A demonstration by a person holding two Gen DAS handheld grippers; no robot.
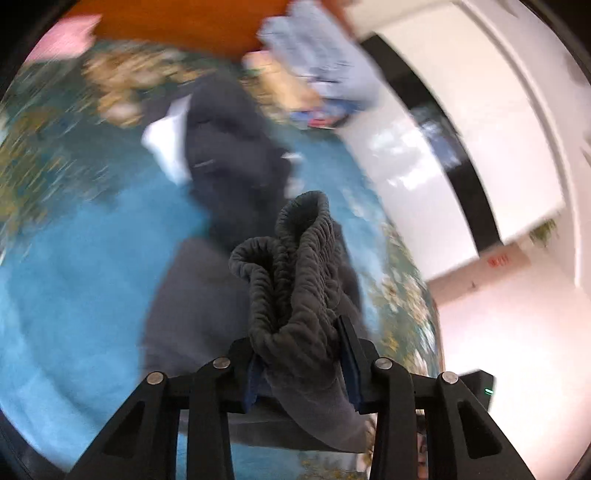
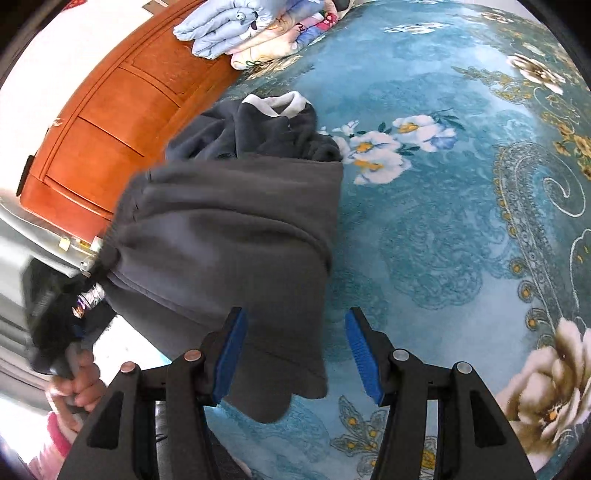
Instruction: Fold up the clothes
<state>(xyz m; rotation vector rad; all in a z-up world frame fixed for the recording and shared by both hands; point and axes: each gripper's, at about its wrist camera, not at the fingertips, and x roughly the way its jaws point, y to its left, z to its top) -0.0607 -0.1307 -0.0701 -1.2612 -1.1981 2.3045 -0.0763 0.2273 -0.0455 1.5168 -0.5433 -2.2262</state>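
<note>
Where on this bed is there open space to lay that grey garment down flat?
The blue floral bedspread lies bare right of the grey garment, out to the big cream flowers. It is crowded by the wooden headboard, where a dark garment and folded quilts sit.

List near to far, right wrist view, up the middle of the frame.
Right hand-held gripper → grey garment → dark garment with white collar → folded quilts by the wooden headboard.

Right of the right gripper (image 2: 295, 350) jaws the floral blue bed cover (image 2: 461, 221) lies bare and passable. Between and left of those jaws hangs the grey garment (image 2: 229, 229). Ahead of them a dark garment heap (image 2: 273, 129) blocks the way, with folded quilts (image 2: 251, 29) and an orange headboard (image 2: 122, 110) beyond.
</note>
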